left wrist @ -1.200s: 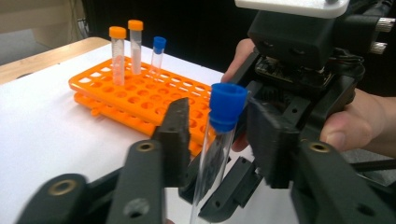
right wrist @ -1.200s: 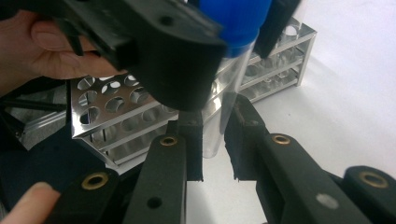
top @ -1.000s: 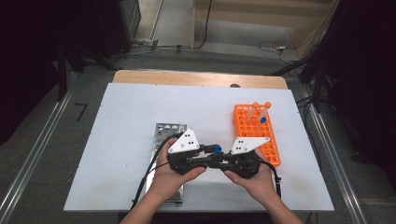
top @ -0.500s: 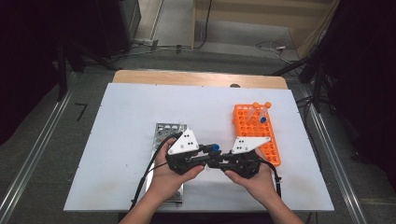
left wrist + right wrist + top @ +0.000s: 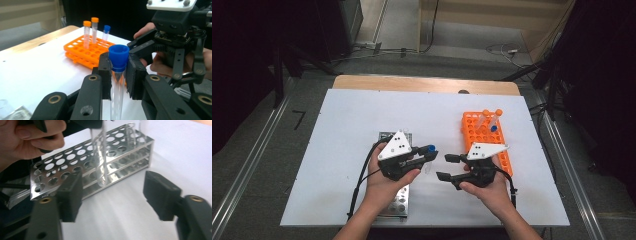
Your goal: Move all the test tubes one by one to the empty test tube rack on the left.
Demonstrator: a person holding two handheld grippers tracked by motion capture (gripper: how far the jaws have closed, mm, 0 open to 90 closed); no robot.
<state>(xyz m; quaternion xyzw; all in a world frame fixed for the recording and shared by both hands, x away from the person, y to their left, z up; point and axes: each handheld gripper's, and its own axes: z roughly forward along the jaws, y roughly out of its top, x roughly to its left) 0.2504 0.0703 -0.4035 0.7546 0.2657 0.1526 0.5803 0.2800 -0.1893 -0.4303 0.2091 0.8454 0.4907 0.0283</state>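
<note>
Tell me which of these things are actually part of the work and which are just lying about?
In use: blue-capped tube, clamped in left gripper; right gripper, jaws just opened, nothing between them; orange rack; metal rack.

Lying about: cables on floor.

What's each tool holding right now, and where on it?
Left tool grips the clear tube just under its blue cap. Right tool is open, holding nothing.
</note>
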